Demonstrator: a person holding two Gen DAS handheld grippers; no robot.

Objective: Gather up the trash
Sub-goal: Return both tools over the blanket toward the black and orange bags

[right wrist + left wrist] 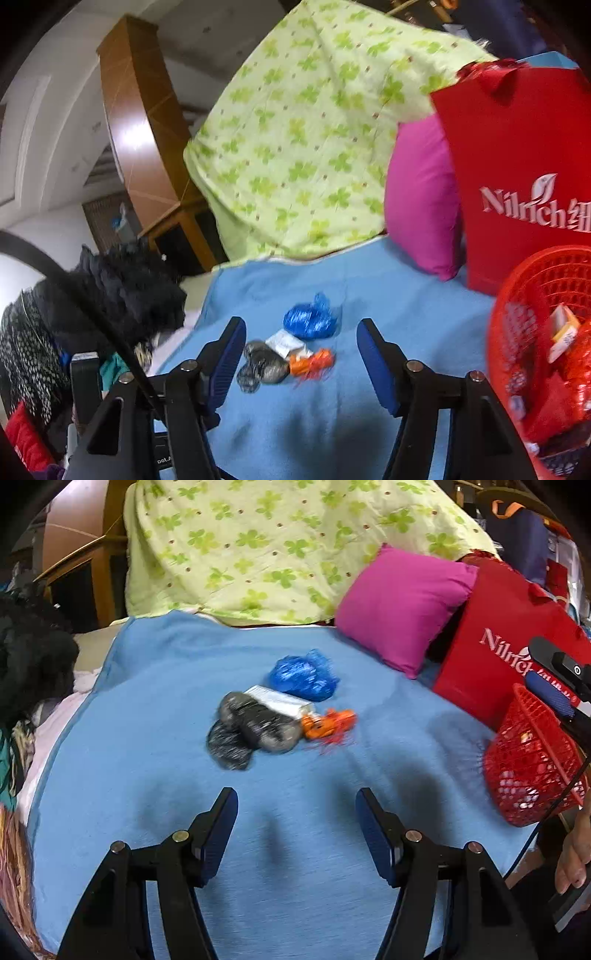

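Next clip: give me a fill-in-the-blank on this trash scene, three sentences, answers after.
1. The crumpled trash pile lies on a ____ blanket.
2. The mesh basket already holding trash is ____ in colour.
3. Both the left hand-held gripper and the right hand-held gripper are open and hold ____.

Missing words: blue; red; nothing

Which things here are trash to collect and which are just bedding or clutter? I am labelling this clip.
Job:
blue plastic wad
dark crumpled bags
silver packet
orange wrapper
red basket

Lying about:
pink cushion
red bag
clover quilt
blue blanket
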